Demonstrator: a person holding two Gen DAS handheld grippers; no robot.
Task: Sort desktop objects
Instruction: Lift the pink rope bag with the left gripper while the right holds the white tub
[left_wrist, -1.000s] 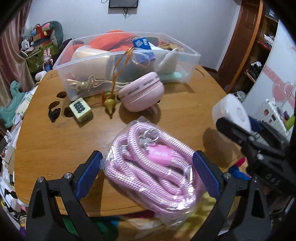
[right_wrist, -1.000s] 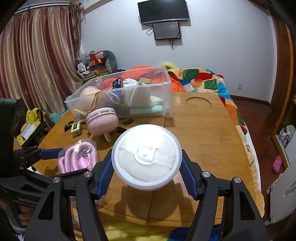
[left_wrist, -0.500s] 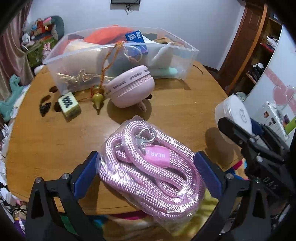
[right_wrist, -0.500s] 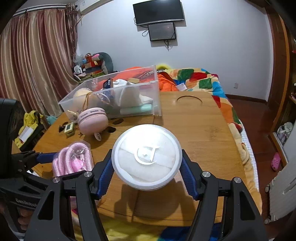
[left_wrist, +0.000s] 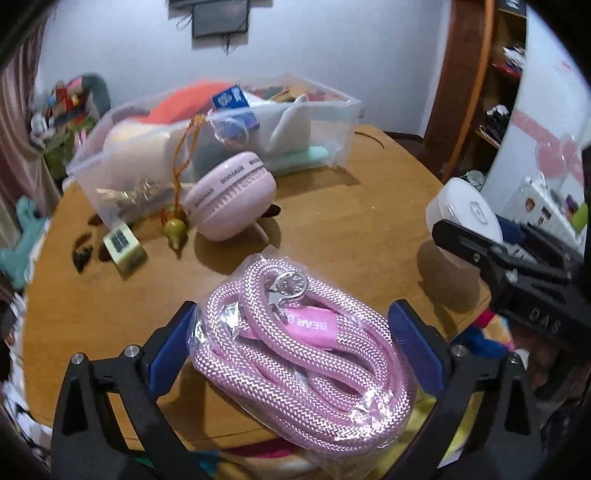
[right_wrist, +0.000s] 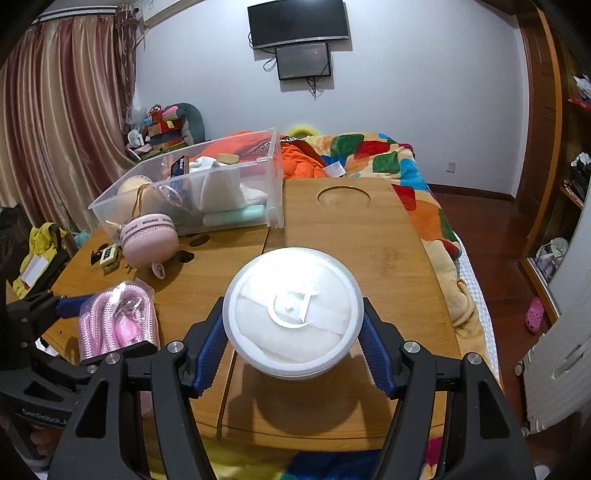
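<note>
A coil of pink rope in a clear bag (left_wrist: 303, 350) hangs between the blue pads of my left gripper (left_wrist: 291, 317), which is shut on it just above the near edge of the wooden table (left_wrist: 351, 221). My right gripper (right_wrist: 291, 325) is shut on a round white lidded container (right_wrist: 293, 310), carried above the table's front half. In the left wrist view the container (left_wrist: 461, 214) and right gripper (left_wrist: 487, 258) appear at the right. The right wrist view shows the rope bag (right_wrist: 118, 321) at the lower left.
A clear plastic bin (left_wrist: 221, 122) full of items stands at the table's far side. Before it lie a pink round case (left_wrist: 229, 199), a gourd pendant (left_wrist: 175, 230) and a cream cube (left_wrist: 123, 247). A bed with a colourful quilt (right_wrist: 388, 158) lies beyond the table.
Both grippers have drifted a little across the table with their loads, so the bin and pink case sit further left in both views. The left gripper has rolled slightly. Both grips are unchanged.
</note>
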